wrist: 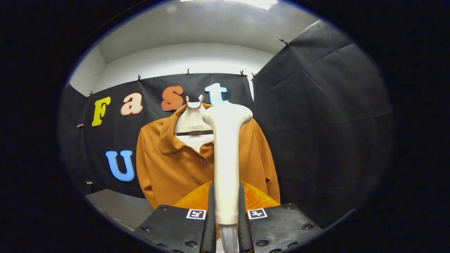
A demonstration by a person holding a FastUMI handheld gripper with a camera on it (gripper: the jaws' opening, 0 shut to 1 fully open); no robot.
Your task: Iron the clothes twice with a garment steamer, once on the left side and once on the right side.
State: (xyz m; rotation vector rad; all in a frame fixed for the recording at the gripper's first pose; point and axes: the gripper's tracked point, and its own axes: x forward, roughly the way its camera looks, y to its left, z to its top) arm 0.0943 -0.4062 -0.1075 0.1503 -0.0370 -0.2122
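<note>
Black cloth panels (316,105) hang as the booth's walls, clipped along their top edges, with a pale grey-white wall and ceiling (182,56) curving above them and a bright light panel (256,2) at the very top of the frame. At the lower left of the frame, a flat grey surface (116,207) runs under the back cloth.

In the middle of the frame, an orange-brown collared shirt with small buttons (172,165) hangs against the back cloth on a white moulded hanger form (191,117), whose two small prongs rise above the open collar. A white panel shows inside the neckline.

In front of the shirt, a white smooth plastic garment steamer (226,154) stands upright, its rounded head level with the shirt's collar and its long handle running down to the bottom centre. A grey cable or hose end leaves its base.

The black two-finger gripper (226,211) sits at the bottom centre, its thin fingers (211,214) narrowed and pressing the steamer's handle from both sides, so it is clamped on it. A ribbed orange piece (256,198) lies just behind the fingers, low against the shirt's hem.
</note>
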